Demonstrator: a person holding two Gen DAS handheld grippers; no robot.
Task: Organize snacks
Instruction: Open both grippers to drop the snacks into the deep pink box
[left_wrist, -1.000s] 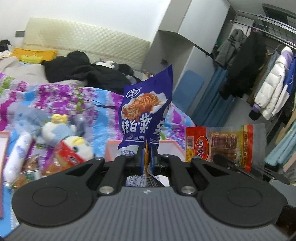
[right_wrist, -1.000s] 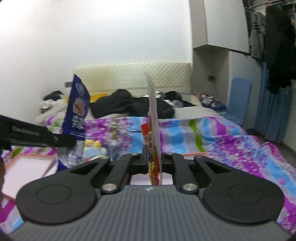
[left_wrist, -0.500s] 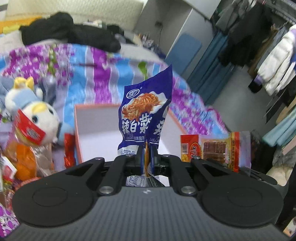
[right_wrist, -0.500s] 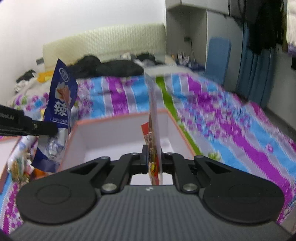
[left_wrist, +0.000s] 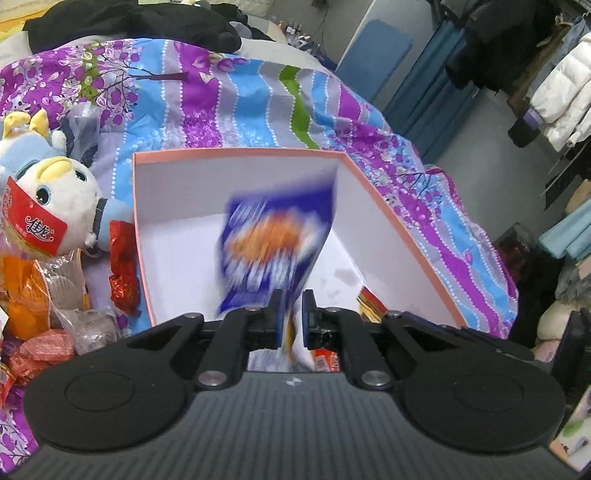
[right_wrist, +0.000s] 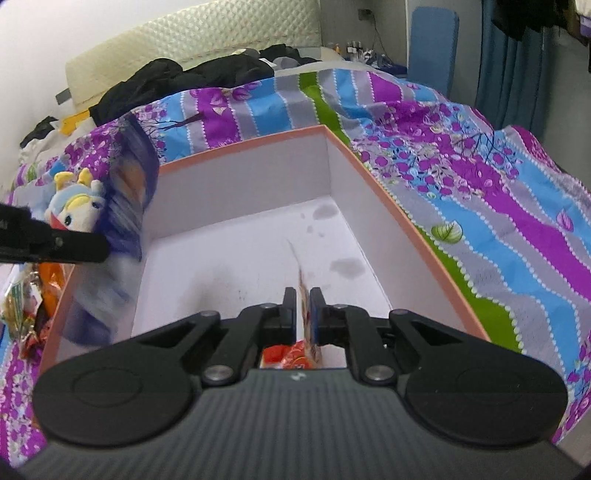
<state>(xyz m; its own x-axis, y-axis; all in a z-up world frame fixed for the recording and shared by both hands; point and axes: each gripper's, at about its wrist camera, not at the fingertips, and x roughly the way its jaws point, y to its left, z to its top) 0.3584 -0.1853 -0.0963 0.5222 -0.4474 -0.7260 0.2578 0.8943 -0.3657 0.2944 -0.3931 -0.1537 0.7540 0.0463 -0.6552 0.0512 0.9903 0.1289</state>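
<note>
One pink-rimmed white box (left_wrist: 391, 236) sits open on the bed, filling the middle of both views. Two snack packets are over it, one per gripper. The left gripper (left_wrist: 290, 319) has its jaws just parted a little, and the blue noodle packet (left_wrist: 275, 247), motion-blurred, stands between them with its top reaching above the box floor; whether the pads still press it cannot be told. The right gripper (right_wrist: 303, 312) has likewise just been easing apart, with the thin edge of the red and orange packet (right_wrist: 303, 295) between its jaws, low over the near end of the box; here too the contact is unclear.

At the left of the left wrist view, outside the box, lie one plush duck (left_wrist: 55, 199) with a red label, one red foil sweet (left_wrist: 123, 271) just beside the box wall, and a heap of orange and clear wrappers (left_wrist: 40, 317) too jumbled to count.

The surface is a striped floral bedspread (left_wrist: 236, 96) in purple, blue and green. Black clothes (right_wrist: 192, 79) lie near a quilted cream headboard (right_wrist: 207, 37); coats (left_wrist: 554, 88) hang at the upper right, and a blue chair back (right_wrist: 434, 40) stands by blue curtains.
</note>
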